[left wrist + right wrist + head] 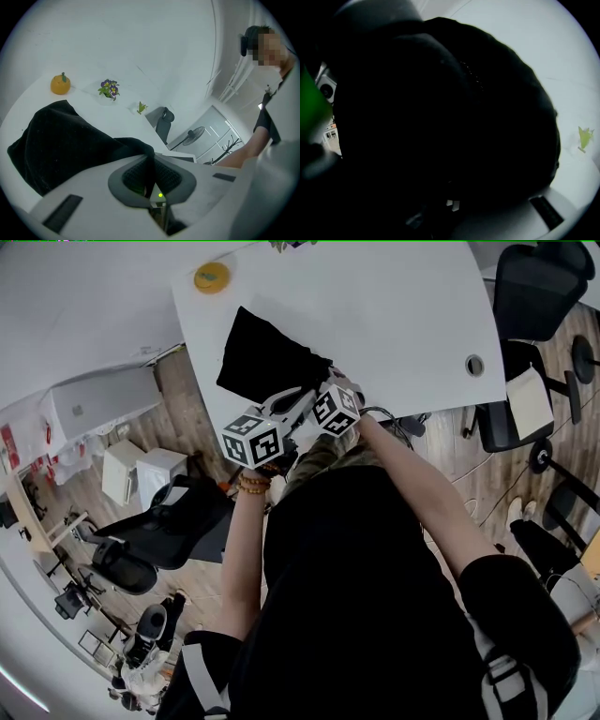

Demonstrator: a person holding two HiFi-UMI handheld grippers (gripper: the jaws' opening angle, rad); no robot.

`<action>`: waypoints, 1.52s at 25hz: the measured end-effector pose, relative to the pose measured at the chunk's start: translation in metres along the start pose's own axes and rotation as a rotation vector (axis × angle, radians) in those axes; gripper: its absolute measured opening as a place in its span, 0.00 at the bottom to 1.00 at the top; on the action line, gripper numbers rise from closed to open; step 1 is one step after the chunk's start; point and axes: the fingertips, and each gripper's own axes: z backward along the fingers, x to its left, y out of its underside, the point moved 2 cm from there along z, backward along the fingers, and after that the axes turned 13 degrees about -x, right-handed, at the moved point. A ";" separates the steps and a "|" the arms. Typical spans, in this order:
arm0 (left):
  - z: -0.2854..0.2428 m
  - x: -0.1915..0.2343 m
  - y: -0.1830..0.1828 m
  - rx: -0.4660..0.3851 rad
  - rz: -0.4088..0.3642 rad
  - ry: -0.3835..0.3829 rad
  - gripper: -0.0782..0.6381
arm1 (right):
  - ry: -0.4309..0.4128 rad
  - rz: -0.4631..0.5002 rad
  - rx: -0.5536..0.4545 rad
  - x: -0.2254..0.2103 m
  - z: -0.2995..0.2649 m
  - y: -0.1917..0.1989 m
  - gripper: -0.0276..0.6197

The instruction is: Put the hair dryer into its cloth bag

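Pinched almost fully together, the jaws of the left gripper (151,171) clamp a thin fold of the black cloth bag (61,150) at its near edge, with the cloth rising as a ridge between the dark pads. The rest of the bag lies slack across the white table (394,315) toward the left of that view. Beyond it, in the upper left, sit a small orange ornament (60,84) and a sprig of purple flowers (109,89). The right gripper (326,399) sits just beside the left one at the bag's near end, low in the middle of the head view. Its own view is almost wholly filled by a rounded black mass. Only one grey jaw shows, at the lower right, so I cannot tell how wide the jaws stand or whether they press on anything. The hair dryer cannot be made out as such in any view; my guess is that it lies under or inside that black bulge at the bag's mouth. The step in hand looks like opening the mouth and feeding the dryer in. The next move likely calls for the left gripper to keep the edge lifted and taut while the right pushes its load deeper, toward the closed far end.
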 end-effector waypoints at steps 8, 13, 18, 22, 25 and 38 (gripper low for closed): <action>0.002 0.008 -0.001 -0.012 0.006 -0.010 0.16 | -0.070 -0.006 0.100 0.001 0.000 0.023 0.34; 0.004 0.022 0.014 0.030 -0.041 -0.047 0.16 | -0.311 0.128 0.157 0.017 0.049 0.028 0.44; 0.009 0.026 0.025 0.027 -0.034 -0.062 0.16 | -0.269 0.198 0.190 -0.028 0.087 0.029 0.44; 0.011 0.022 0.027 0.005 -0.021 -0.063 0.16 | -0.233 0.248 0.225 -0.042 0.068 0.029 0.46; 0.016 0.018 0.024 -0.013 -0.066 -0.065 0.16 | -0.233 0.190 0.236 -0.044 0.050 0.021 0.15; 0.049 0.055 0.114 0.169 -0.052 -0.252 0.51 | -0.261 0.059 0.212 -0.033 0.057 -0.038 0.10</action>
